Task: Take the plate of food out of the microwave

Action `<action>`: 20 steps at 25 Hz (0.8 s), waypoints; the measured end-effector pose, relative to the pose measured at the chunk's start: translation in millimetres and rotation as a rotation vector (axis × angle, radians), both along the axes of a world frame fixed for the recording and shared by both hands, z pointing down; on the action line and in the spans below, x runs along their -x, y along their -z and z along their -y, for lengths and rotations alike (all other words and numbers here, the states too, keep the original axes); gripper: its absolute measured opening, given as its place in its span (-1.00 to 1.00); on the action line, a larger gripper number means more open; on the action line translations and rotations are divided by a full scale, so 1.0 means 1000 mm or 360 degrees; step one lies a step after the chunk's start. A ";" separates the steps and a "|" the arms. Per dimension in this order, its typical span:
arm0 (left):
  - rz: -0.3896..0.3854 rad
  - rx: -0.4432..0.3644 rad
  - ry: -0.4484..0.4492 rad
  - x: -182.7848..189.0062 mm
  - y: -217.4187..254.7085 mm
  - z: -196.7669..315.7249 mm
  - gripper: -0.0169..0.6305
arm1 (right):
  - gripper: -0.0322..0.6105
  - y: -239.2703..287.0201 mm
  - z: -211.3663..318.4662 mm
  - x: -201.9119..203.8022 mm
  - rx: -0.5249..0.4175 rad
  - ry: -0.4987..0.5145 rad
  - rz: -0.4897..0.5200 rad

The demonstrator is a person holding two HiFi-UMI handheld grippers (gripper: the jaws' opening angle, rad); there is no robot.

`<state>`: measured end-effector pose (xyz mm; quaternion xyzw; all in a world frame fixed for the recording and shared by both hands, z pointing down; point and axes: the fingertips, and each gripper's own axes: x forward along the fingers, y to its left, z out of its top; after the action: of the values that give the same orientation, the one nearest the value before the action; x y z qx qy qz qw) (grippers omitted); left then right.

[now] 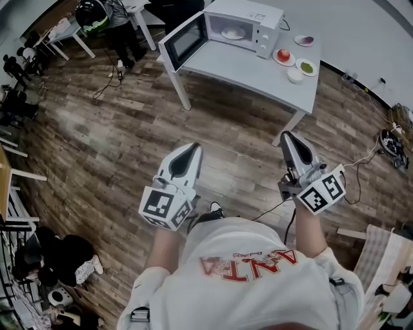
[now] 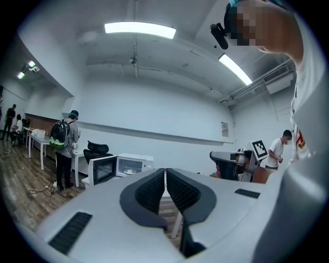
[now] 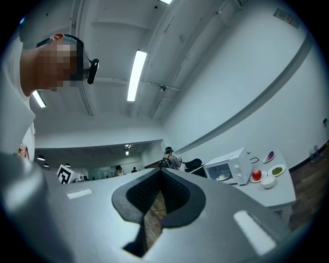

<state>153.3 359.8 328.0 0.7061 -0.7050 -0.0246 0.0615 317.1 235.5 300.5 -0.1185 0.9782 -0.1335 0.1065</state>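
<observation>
The white microwave [image 1: 242,26] stands on a white table [image 1: 245,67] far ahead, its door [image 1: 184,40] swung open to the left. A plate of food [image 1: 232,32] lies inside it. Both grippers are held near my body, well short of the table. My left gripper [image 1: 191,149] is shut with nothing between its jaws, and its own view shows the microwave [image 2: 121,168] small beyond the jaws. My right gripper [image 1: 286,136] is shut too, and empty. In the right gripper view the microwave [image 3: 226,167] sits off to the right, with the plate [image 3: 222,176] visible inside.
Beside the microwave on the table are an apple on a plate [image 1: 283,56], a dish of green food [image 1: 306,66], a small white bowl [image 1: 295,75] and a purple dish [image 1: 304,40]. A person with a backpack [image 1: 97,16] stands far left. Cables [image 1: 106,80] trail over the wooden floor.
</observation>
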 end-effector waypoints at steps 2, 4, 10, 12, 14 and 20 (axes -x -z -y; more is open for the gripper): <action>-0.0035 0.0000 0.0007 0.024 -0.006 0.002 -0.89 | -0.89 -0.001 0.000 0.023 -0.0006 0.0006 -0.0034; -0.0077 0.0001 0.0014 0.046 -0.013 0.004 -0.89 | -0.89 -0.007 0.000 0.045 -0.0009 0.0010 -0.0093; -0.0130 -0.0002 0.0012 0.105 -0.023 0.010 -0.89 | -0.89 -0.010 0.005 0.104 -0.0009 0.0006 -0.0199; -0.0164 -0.0004 0.0017 0.120 -0.028 0.010 -0.89 | -0.89 -0.013 0.006 0.122 -0.0019 0.0022 -0.0225; -0.0179 0.0004 0.0012 0.129 -0.033 0.012 -0.89 | -0.89 -0.016 0.011 0.136 -0.0003 0.0030 -0.0241; -0.0148 0.0021 0.0041 0.165 -0.037 0.024 -0.89 | -0.89 -0.021 0.032 0.183 0.0028 0.0073 -0.0242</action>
<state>-11.6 336.0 364.6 0.6947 -0.7105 -0.0534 0.0985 133.9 203.5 321.6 -0.1069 0.9846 -0.1351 0.0279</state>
